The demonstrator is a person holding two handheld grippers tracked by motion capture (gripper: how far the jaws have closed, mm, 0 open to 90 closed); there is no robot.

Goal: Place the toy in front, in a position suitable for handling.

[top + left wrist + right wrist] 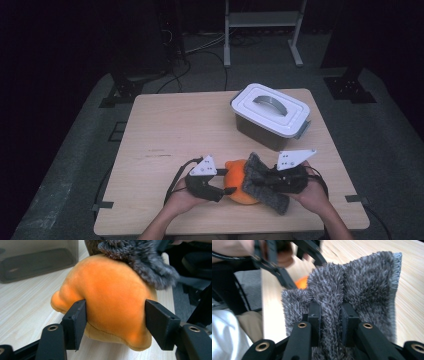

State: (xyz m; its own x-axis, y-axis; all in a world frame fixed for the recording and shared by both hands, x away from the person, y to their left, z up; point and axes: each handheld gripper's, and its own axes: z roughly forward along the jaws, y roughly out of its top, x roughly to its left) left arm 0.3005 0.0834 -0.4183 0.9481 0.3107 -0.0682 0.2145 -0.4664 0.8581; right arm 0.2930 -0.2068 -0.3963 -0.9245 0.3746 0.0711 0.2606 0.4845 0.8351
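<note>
Cloth meets toy at the near edge of the table (165,125), and that contact is what your next move turns on. Your left gripper (115,322) has its jaws set against both flanks of the orange plush toy (110,297), pressing into the soft body so it is held rather than merely framed; in the high view the toy (235,176) sits between your two hands, near the front edge, resting on the wood. Your right gripper (330,322) is pinched narrow on a fold of the shaggy grey cloth (352,287), the pile bunched up between the jaws. From the high view the cloth (265,187) runs with its long axis slanting from the toy's upper right side down toward you and to your right, its far end lying over the top of the toy, which the left gripper view confirms: grey pile drapes on the orange crown. So the toy lies to the left of your right gripper and just beyond its tips, and the cloth is already touching it. I judge you are wiping or wrapping the toy; either way the right hand carries the moving piece and the left only steadies. The lidded white box (270,116) stands well apart at the far right, closed, and is not in your way.
</note>
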